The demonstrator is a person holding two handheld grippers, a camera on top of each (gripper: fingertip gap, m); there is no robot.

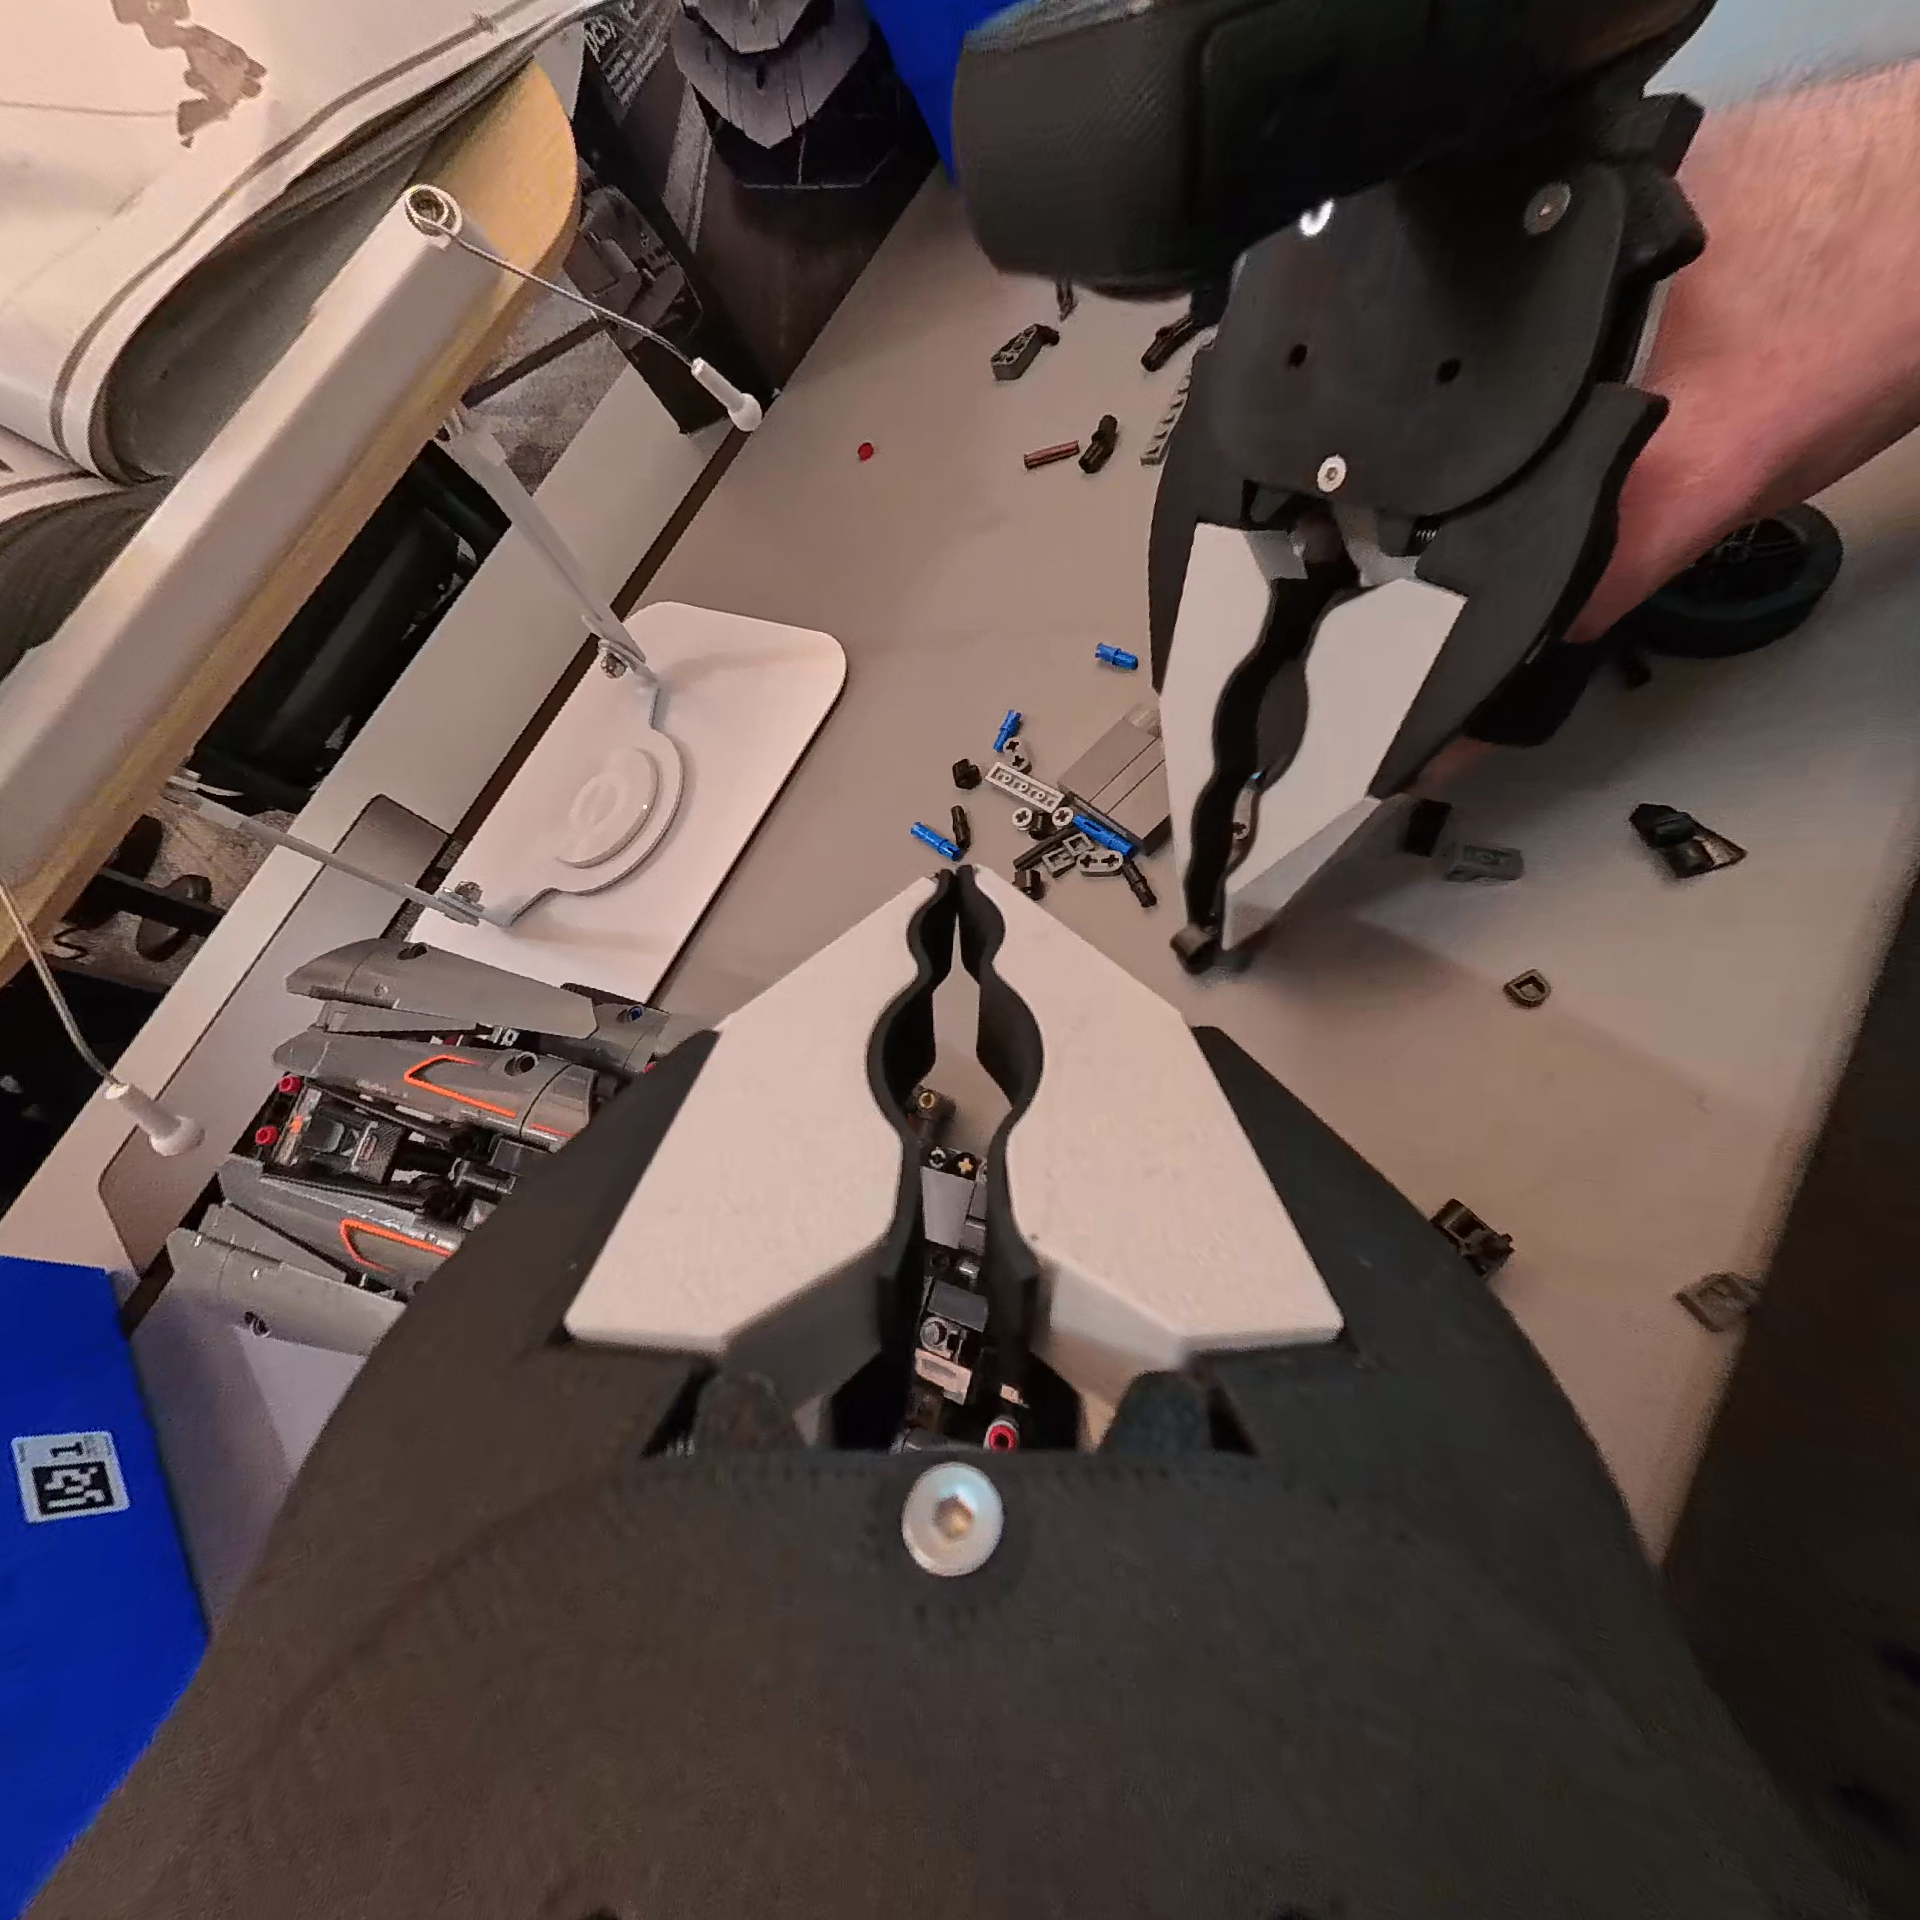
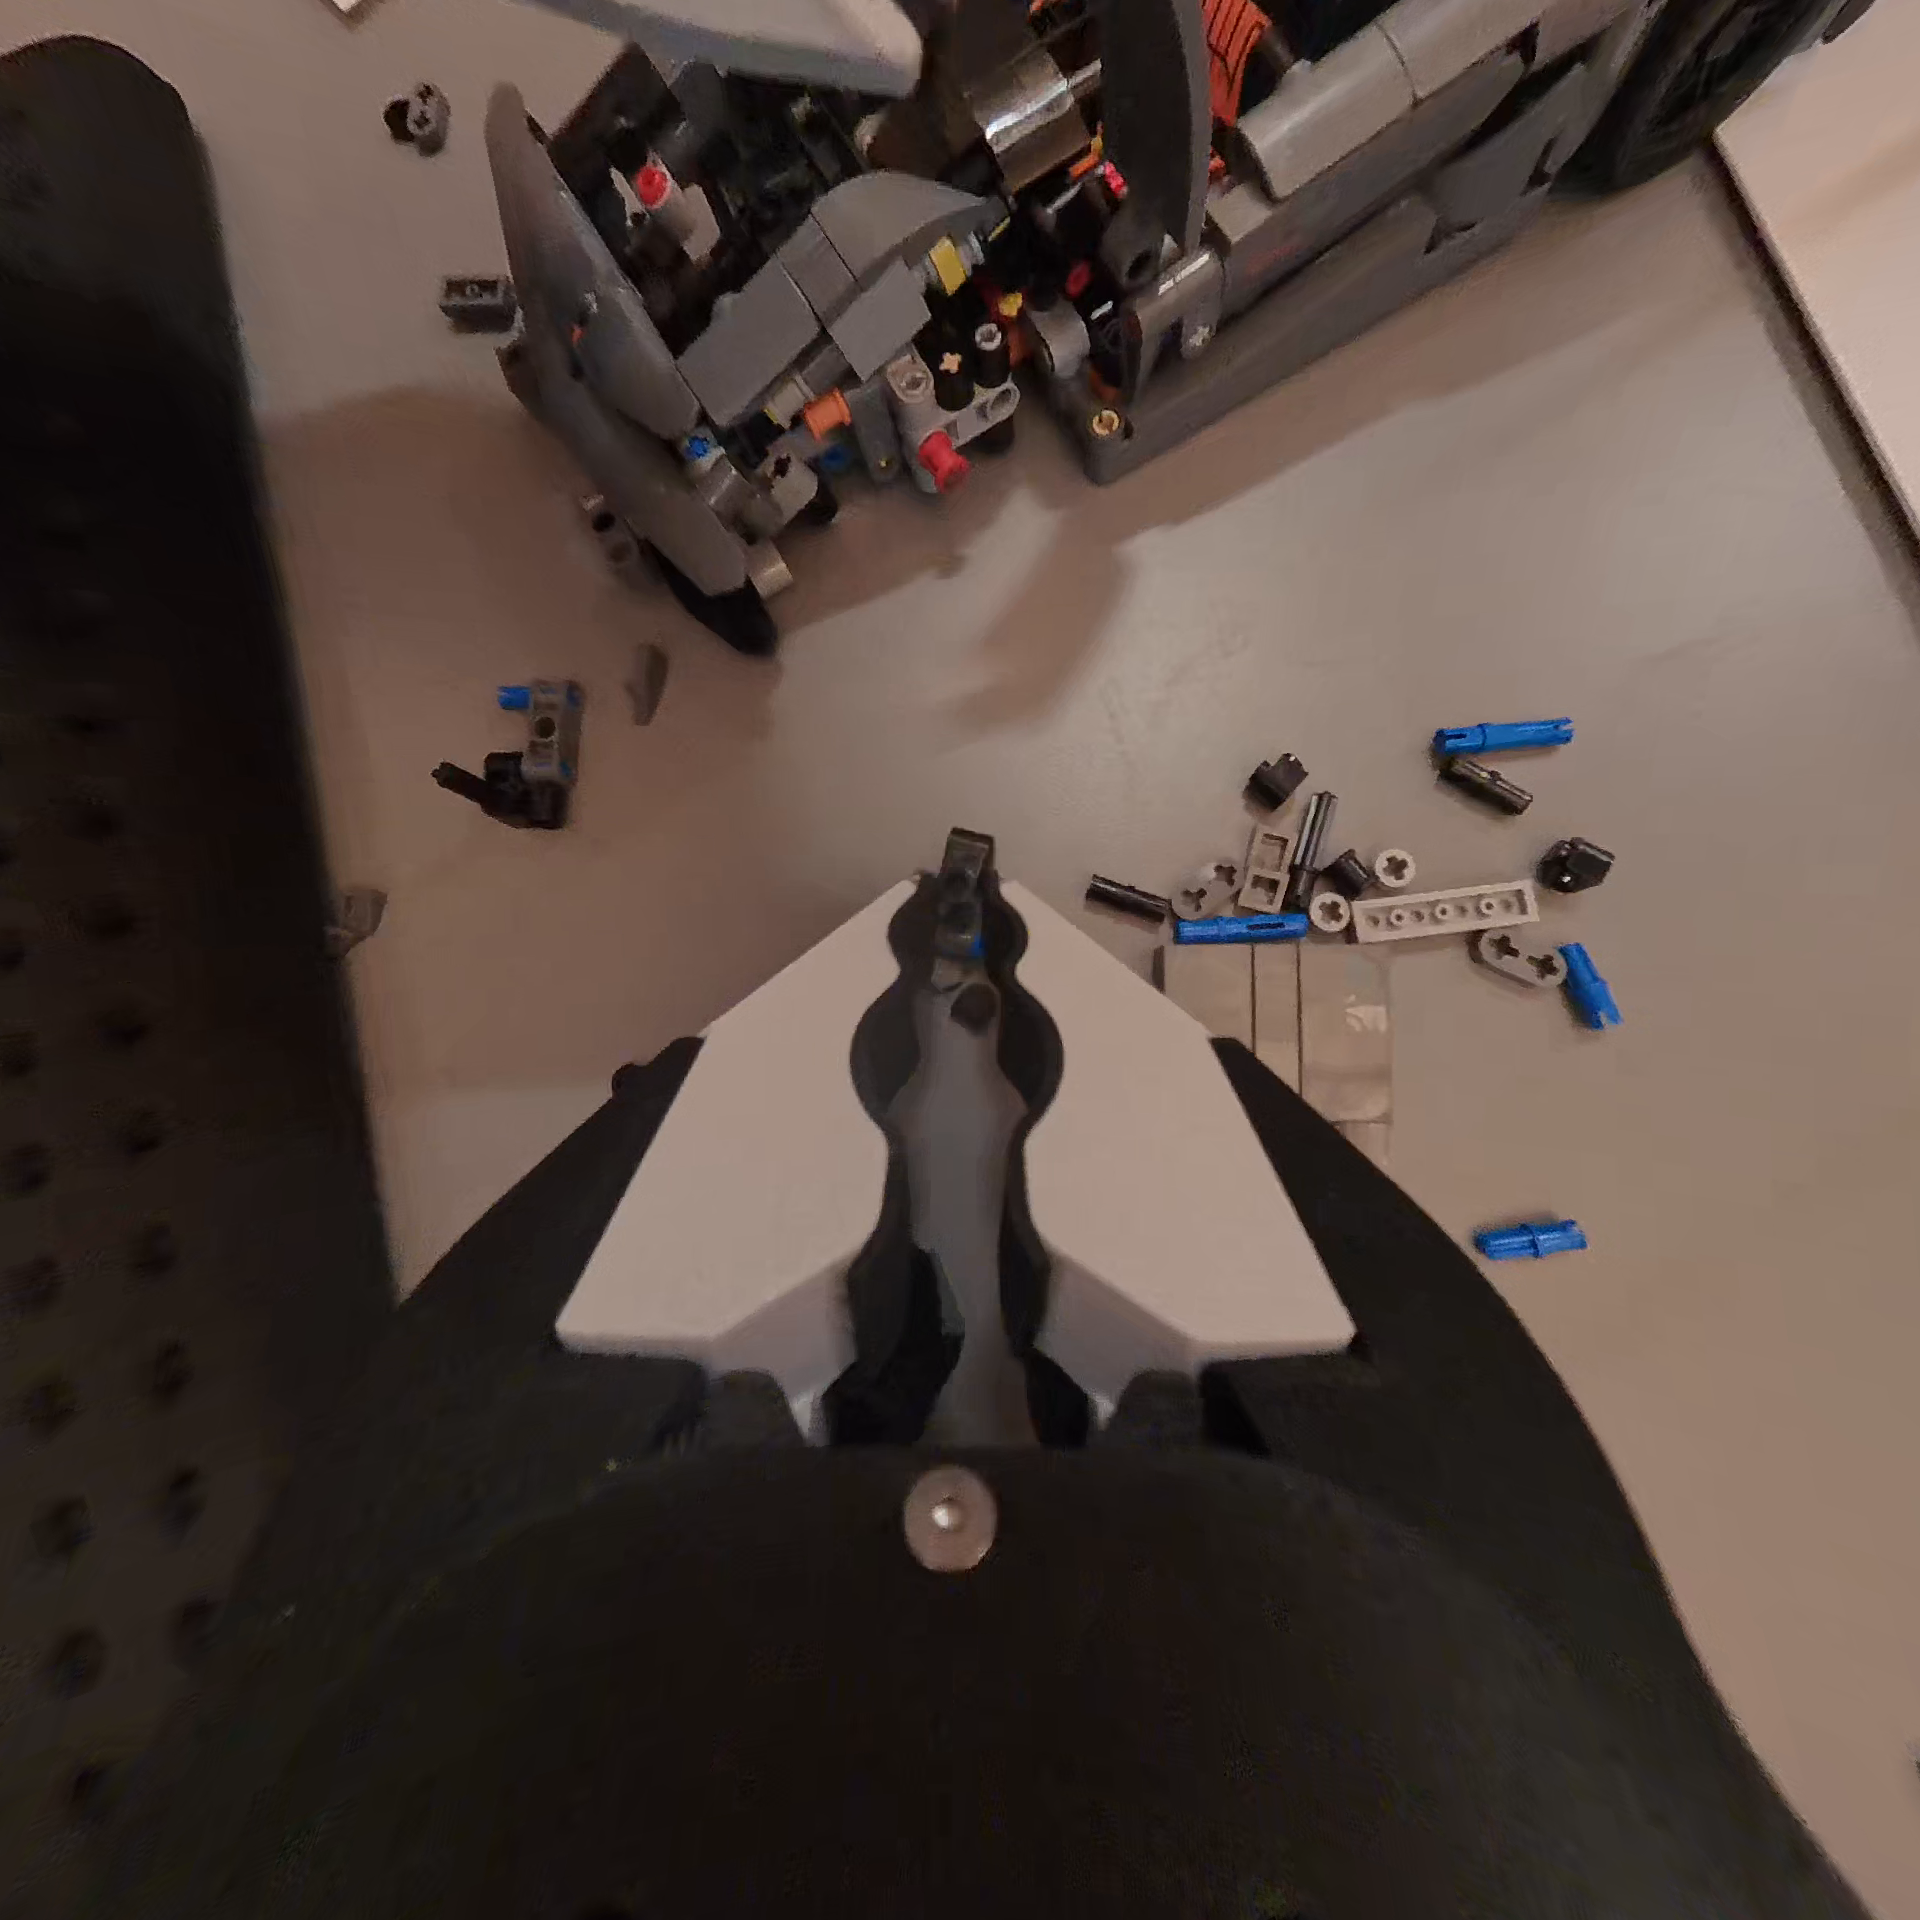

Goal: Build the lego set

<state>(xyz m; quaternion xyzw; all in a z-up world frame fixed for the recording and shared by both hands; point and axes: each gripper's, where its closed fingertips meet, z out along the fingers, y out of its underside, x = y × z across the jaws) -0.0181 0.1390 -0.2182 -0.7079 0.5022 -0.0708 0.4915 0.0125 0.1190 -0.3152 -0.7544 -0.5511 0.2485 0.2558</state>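
The grey lego car model (image 2: 935, 260) with orange trim lies on the table; it also shows in the left wrist view (image 1: 416, 1122), below and left of my left gripper. My left gripper (image 1: 956, 883) is shut with nothing between its tips and hovers above the model's edge. My right gripper (image 2: 961, 883) is shut on a small dark lego piece (image 2: 966, 862) that sticks out past its tips. In the left wrist view the right gripper (image 1: 1205, 940) points down at the table beside the pile of loose pieces (image 1: 1049, 821). The pile of blue pins, black pins and grey plates (image 2: 1403, 894) lies just right of it.
A small grey and black subassembly (image 2: 530, 753) lies to the left. Flat grey panels (image 2: 1299, 1029) lie by the pile. A white stand base (image 1: 665, 769), an open booklet (image 1: 156, 260), a wheel (image 1: 1756, 582) and a blue box (image 1: 73, 1507) ring the work area. A forearm (image 1: 1787, 312) is behind the right gripper. My hands' fingertips stand some 11 cm from each other.
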